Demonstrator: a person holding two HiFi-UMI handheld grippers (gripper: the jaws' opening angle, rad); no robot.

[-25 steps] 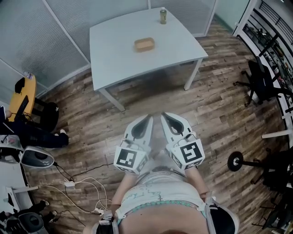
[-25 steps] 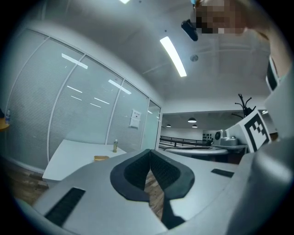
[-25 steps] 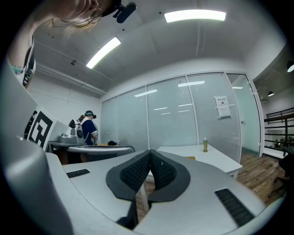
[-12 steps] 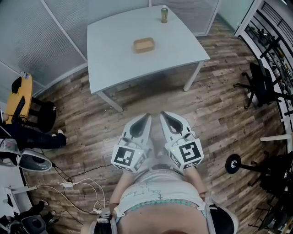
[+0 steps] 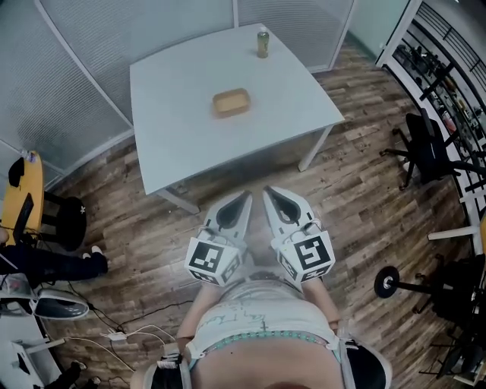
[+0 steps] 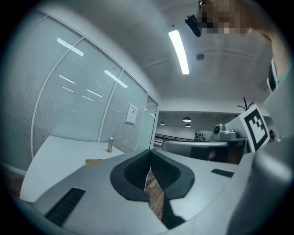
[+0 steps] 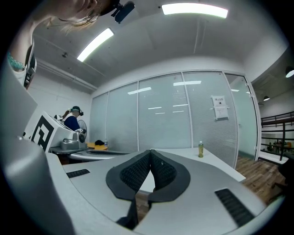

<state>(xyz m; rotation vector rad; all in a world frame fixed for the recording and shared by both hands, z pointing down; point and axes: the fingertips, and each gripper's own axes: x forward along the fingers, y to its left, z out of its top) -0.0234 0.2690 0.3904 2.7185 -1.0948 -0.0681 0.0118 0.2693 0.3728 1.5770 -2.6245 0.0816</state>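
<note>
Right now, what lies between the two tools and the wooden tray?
In the head view, only wood floor and bare tabletop separate the left tool and right tool from the tray.

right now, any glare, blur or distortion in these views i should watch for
Head view: evenly lit, fisheye bows the table edges and glass walls, no glare. Left gripper view: dark vignette at the corners, ceiling strip light blown out, streaks reflected in the glass. Right gripper view: same vignette, ceiling panel blown out, bottle tiny but visible.
</note>
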